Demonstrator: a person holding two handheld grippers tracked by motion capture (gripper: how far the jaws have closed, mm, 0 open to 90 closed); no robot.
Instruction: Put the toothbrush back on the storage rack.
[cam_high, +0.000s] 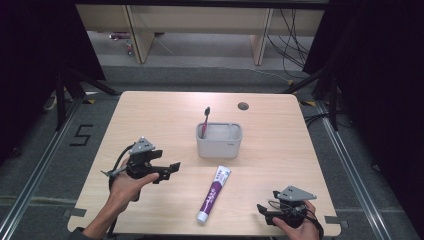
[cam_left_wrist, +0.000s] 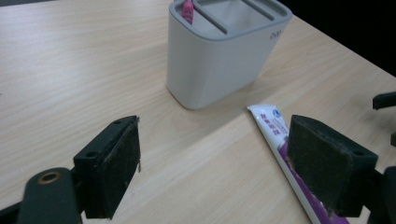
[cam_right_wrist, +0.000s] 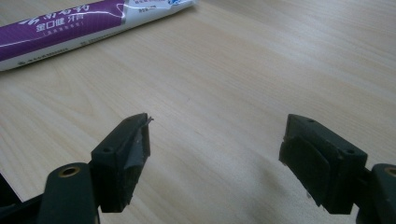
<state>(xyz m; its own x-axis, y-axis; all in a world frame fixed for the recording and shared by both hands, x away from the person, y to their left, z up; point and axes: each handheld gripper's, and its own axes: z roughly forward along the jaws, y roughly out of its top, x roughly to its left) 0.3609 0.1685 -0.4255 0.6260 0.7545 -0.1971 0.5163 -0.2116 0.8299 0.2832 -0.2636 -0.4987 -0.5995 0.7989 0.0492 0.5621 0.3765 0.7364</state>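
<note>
Starting at your fingers: the left gripper (cam_high: 170, 169) has its jaws spread wide with nothing between them but bare wood, and the right gripper (cam_high: 264, 211) is spread just as wide and empty too.

From your left gripper view, the toothpaste tube (cam_left_wrist: 280, 140) lies flat on the table (cam_high: 150, 115), running out past the right-hand pad toward one o'clock, where its flat crimped end stops just short of the grey holder (cam_left_wrist: 219, 56). That holder sits at twelve o'clock, upright, with a pink toothbrush (cam_left_wrist: 187, 10) standing in its left slot. From your right gripper view the same tube (cam_right_wrist: 70, 28) lies across at eleven o'clock, apart from your jaws.

In the high view the tube (cam_high: 214, 194) rests between your two hands, cap end toward you, and the holder (cam_high: 219, 141) is just beyond it at mid-table.

By my reading, you are on the approach to pick up the tube, with the toothbrush already housed. Next, bring one gripper down so its pads straddle the tube across its width, then close gently and lift it toward an empty slot.
</note>
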